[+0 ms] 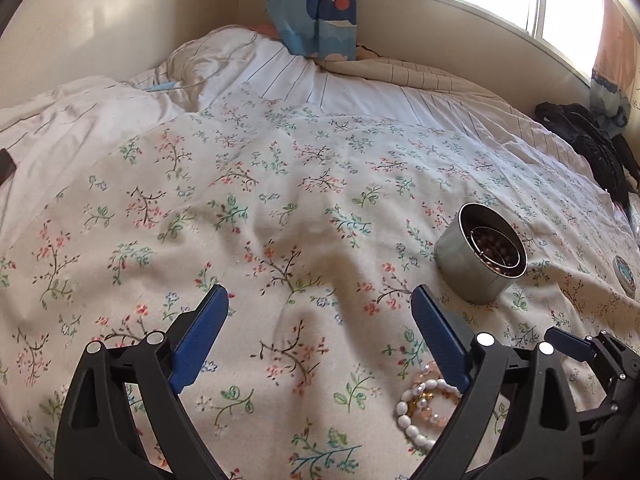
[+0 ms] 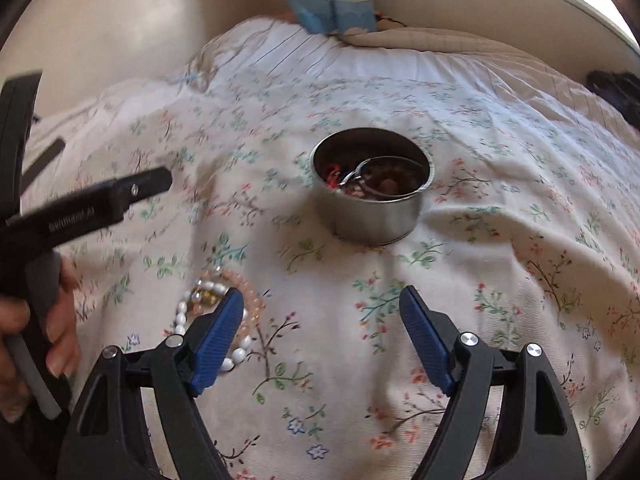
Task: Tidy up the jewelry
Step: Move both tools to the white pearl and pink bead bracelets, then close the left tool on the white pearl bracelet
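Note:
A round metal tin (image 1: pixel 480 256) stands open on the floral bedspread, holding dark brown beads and metal rings; in the right wrist view the tin (image 2: pixel 372 188) is straight ahead. A pile of white and pink bead bracelets (image 1: pixel 424 408) lies on the bedspread by my left gripper's right finger; in the right wrist view the bracelets (image 2: pixel 212 304) lie beside my right gripper's left finger. My left gripper (image 1: pixel 320 296) is open and empty. My right gripper (image 2: pixel 322 300) is open and empty, short of the tin.
The tin's lid (image 1: pixel 625 275) lies on the floral bedspread (image 1: pixel 280 208) right of the tin. A black bag (image 1: pixel 592 144) sits at the far right. Pillows (image 1: pixel 224 64) and a blue curtain (image 1: pixel 316 8) are at the back by the wall.

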The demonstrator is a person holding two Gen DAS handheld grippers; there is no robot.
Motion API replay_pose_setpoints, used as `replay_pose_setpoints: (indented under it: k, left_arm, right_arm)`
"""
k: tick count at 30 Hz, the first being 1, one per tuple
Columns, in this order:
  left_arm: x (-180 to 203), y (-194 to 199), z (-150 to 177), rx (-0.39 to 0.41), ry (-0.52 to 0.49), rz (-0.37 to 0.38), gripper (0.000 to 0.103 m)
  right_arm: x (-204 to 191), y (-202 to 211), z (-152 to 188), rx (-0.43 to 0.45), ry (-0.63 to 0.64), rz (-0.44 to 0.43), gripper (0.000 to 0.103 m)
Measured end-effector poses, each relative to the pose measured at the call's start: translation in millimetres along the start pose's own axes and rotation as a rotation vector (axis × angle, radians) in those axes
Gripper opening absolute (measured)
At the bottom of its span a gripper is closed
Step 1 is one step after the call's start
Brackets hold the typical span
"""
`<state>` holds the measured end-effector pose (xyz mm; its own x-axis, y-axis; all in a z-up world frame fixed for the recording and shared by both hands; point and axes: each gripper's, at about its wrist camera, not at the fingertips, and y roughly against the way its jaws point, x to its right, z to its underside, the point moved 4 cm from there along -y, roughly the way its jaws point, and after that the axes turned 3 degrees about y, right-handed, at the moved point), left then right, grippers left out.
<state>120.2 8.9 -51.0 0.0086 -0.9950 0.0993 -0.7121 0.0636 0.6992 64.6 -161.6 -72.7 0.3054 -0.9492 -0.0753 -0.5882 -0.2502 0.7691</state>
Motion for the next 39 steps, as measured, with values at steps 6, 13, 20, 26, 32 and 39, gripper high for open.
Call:
replay_pose_setpoints:
  k: [6, 13, 20, 26, 32, 39]
  left_arm:
    - [17.8, 3.5, 17.5, -0.024, -0.127, -0.009, 0.089]
    - [32.6, 4.1, 27.1, -0.05, -0.21, 0.018, 0.089]
    - [38.8, 9.6, 38.8, -0.098, -0.222, 0.117, 0.089]
    - [70.4, 10.3, 60.9, -0.136, -0.387, 0.144, 0.089]
    - [76.2, -5.9, 71.6, -0.209, -0.416, 0.115, 0.089]
    - [55.2, -17.3, 65.2, -0.207, -0.362, -0.029, 0.088]
  right_arm:
    - [0.1, -20.1, 3.7, -0.056, -0.01, 0.052, 0.078]
    - [14.4, -26.5, 6.6, -0.093, -0.038, 0.116, 0.086]
    - [26.1, -26.2, 9.5, -0.111, -0.071, 0.153, 0.086]
    - [47.5, -23.6, 15.1, -0.129, -0.123, 0.226, 0.087]
    - [52.7, -23.7, 21.1, -0.153, -0.117, 0.25, 0.088]
    - [61.9, -4.0, 40.6, -0.177, -0.101, 0.33, 0.093]
